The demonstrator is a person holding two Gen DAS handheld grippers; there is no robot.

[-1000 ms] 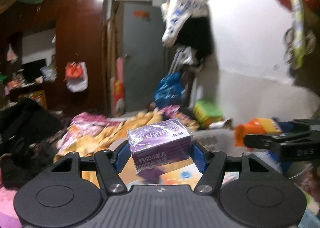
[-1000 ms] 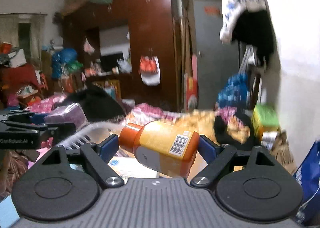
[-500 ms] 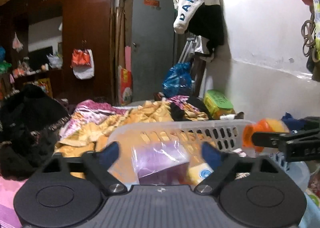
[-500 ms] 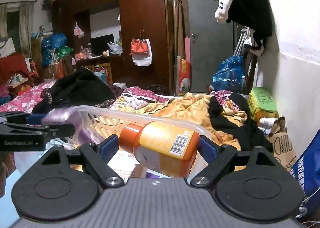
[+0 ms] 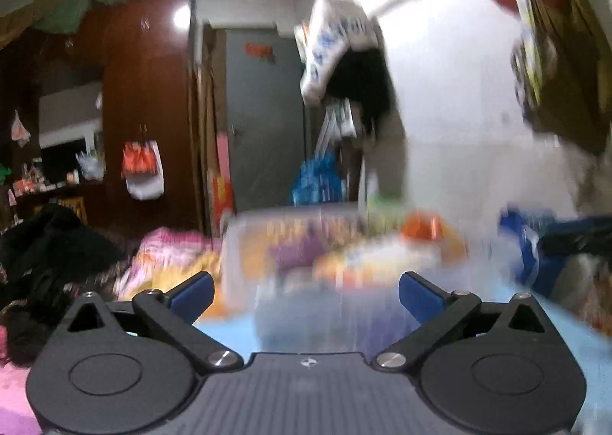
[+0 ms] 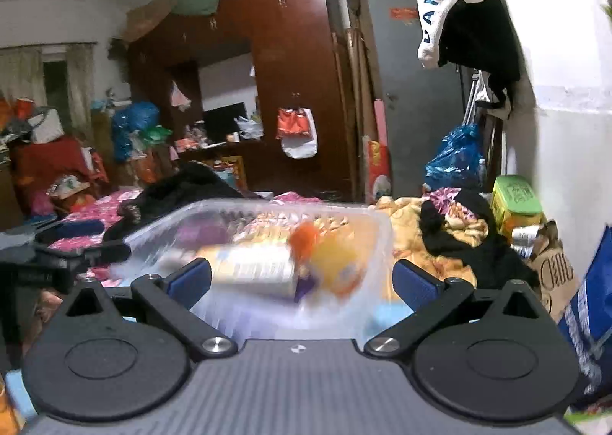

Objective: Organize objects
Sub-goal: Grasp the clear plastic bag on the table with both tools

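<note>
Both claws stood released, nothing between their blue pads: the right claw and the left claw hung just before the clear basket. The orange-capped bottle and purple box lay inside it, likely gathered there to keep loose things together on the cluttered bed.

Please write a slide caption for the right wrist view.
Open right gripper facing the basket holding an orange bottle.
</note>
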